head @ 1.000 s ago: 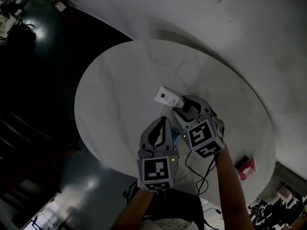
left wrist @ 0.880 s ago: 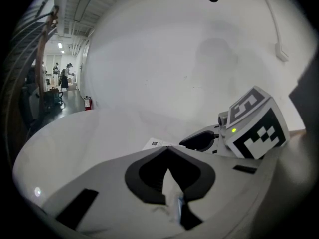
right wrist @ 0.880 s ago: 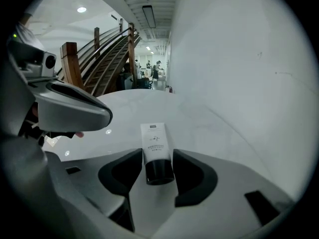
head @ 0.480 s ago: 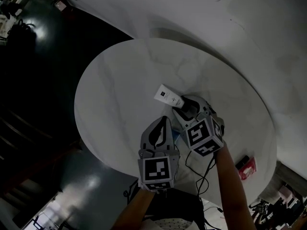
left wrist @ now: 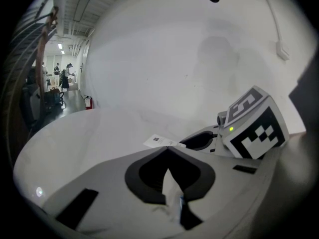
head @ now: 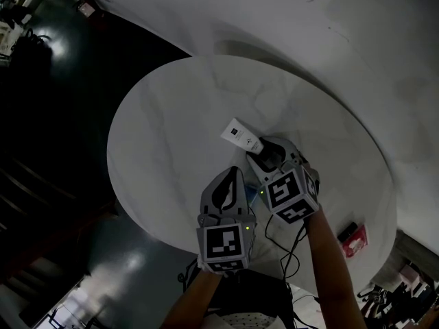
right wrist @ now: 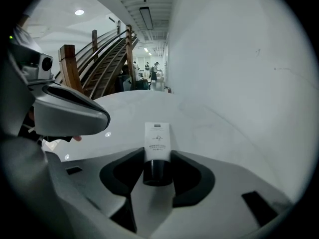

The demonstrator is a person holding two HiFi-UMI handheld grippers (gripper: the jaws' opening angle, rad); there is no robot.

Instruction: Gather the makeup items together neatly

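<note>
Right gripper [right wrist: 158, 157] is closing onto the tube [right wrist: 157, 136]. Its jaws have just been narrowing, and the tips are now touching both sides of the tube just past the black cap [right wrist: 157, 172], which is sitting in the gap between the jaws.

Tube is lying flat on the round white table [head: 164, 129]. The cap end is pointing toward the person and the white printed body is pointing away (print too small to read). In the head view it's lying a little right of the table's centre, with the right gripper angling down over its cap end.

Left gripper [left wrist: 168, 151] is sitting closed, tips meeting with nothing between them. It's hovering just beside the right one over the near part of the table. Its tips are pointing toward the tube but staying apart from it.

Table is standing close to a white wall [head: 309, 33], with dark glossy floor [head: 62, 149] running along its left side.
</note>
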